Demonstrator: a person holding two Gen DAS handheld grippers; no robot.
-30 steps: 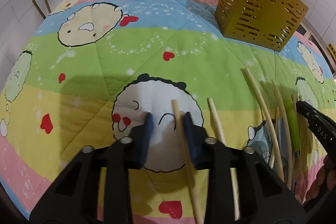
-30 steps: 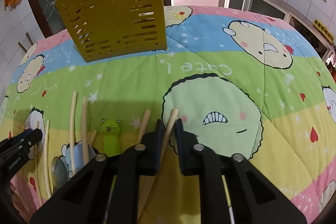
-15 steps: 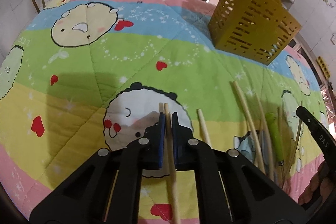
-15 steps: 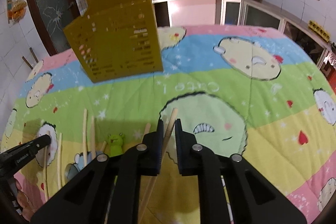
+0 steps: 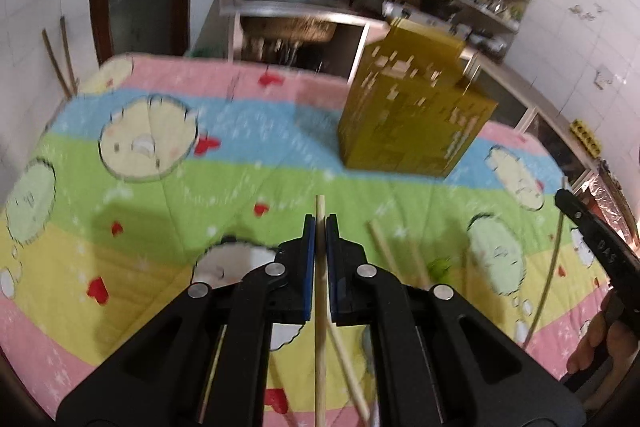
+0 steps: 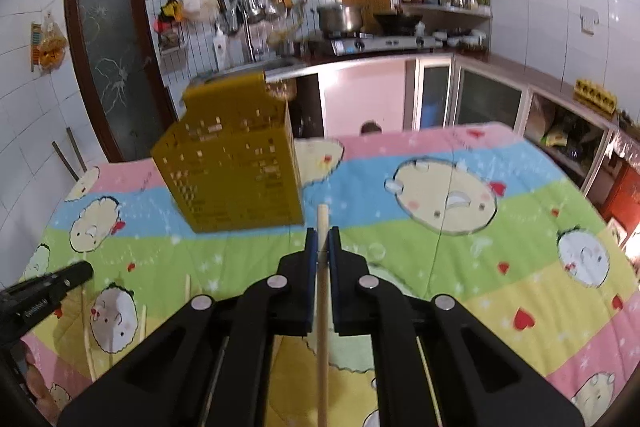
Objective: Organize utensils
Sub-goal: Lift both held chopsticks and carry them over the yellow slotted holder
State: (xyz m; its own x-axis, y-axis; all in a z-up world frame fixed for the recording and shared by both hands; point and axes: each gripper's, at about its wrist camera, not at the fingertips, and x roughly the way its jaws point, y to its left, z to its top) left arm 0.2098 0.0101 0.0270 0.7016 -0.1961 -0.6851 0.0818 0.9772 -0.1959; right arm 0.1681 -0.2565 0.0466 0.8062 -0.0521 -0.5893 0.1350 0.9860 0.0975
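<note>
My left gripper (image 5: 320,223) is shut on a pale wooden chopstick (image 5: 320,327), whose tip pokes out just past the blue pads, held above the cartoon quilt (image 5: 160,187). My right gripper (image 6: 322,235) grips a second chopstick (image 6: 322,339), with its jaws closing tight on it and the pads pressing. The yellow slotted utensil holder (image 5: 412,107) stands upright ahead, at the far right in the left wrist view. In the right wrist view the holder (image 6: 232,167) stands ahead to the left. More chopsticks (image 5: 378,239) and a green frog-handled utensil (image 5: 440,265) lie on the quilt between the grippers.
The quilt-covered table (image 6: 460,227) reaches back to a kitchen counter with a sink, a stove and pots. Each view shows the other gripper at its edge: the right gripper (image 5: 592,239) and the left gripper (image 6: 44,291). Loose chopsticks (image 6: 86,327) lie at the near left.
The left jaws shut on the chopstick. Both grippers rose from the quilt with their chopsticks and tilted up, so more of the kitchen shows.
</note>
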